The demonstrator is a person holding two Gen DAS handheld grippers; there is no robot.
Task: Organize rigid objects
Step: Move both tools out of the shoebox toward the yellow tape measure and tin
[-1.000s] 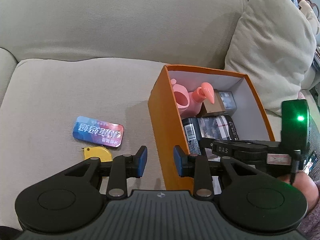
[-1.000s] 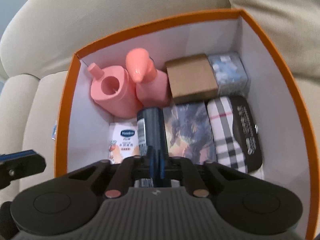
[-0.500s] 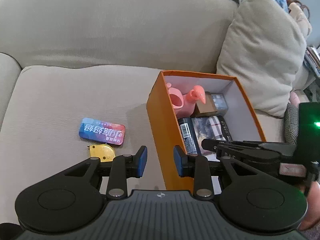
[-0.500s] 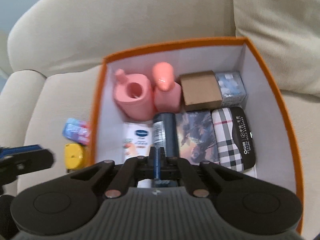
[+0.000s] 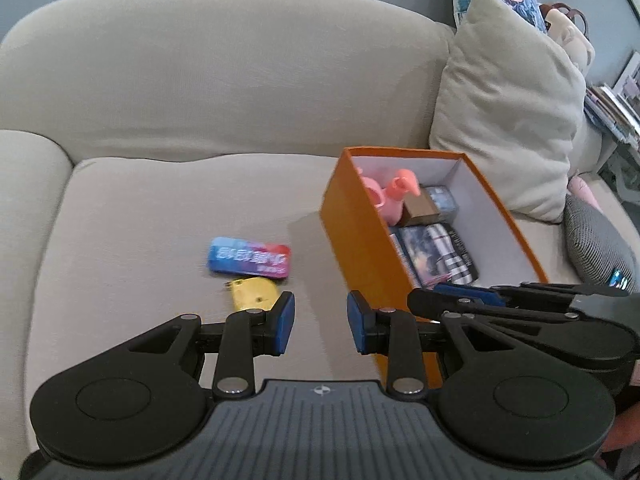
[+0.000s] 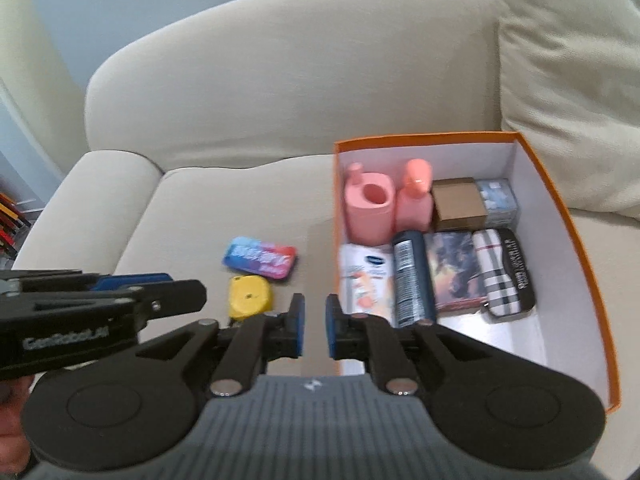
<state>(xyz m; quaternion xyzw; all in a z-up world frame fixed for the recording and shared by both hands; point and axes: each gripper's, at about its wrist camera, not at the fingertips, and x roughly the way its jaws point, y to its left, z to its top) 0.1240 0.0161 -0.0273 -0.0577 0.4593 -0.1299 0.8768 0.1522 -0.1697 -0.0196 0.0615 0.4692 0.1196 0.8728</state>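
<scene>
Pulling back from the orange box [image 6: 582, 276], both grippers now look down on the sofa seat [image 5: 160, 208] from farther off than a second ago. The dark cylindrical bottle [image 6: 412, 280] that sat between the right gripper's [image 6: 315, 332] pads then now lies inside the box, between a white sachet [image 6: 362, 280] and a picture-printed pack [image 6: 452, 272]. Judgement: that item is delivered and the right tool is free for the next pick.

Box contents also include a pink cup-shaped piece [image 6: 368, 208], a pink bottle [image 6: 416, 200], a brown carton [image 6: 458, 204] and a plaid case [image 6: 504, 272].

Two things lie outside, on the seat left of the box: a blue-and-red tin [image 6: 260, 262] and, just nearer the cameras, a yellow tape measure [image 6: 250, 296]. Probably next.

Right gripper: jaws opening, a narrow gap between the blue pads, nothing in it.

Left gripper [image 5: 320, 322]: jaws partly spread, empty, touching nothing; the tape measure [image 5: 252, 292] sits just beyond its left finger.
</scene>
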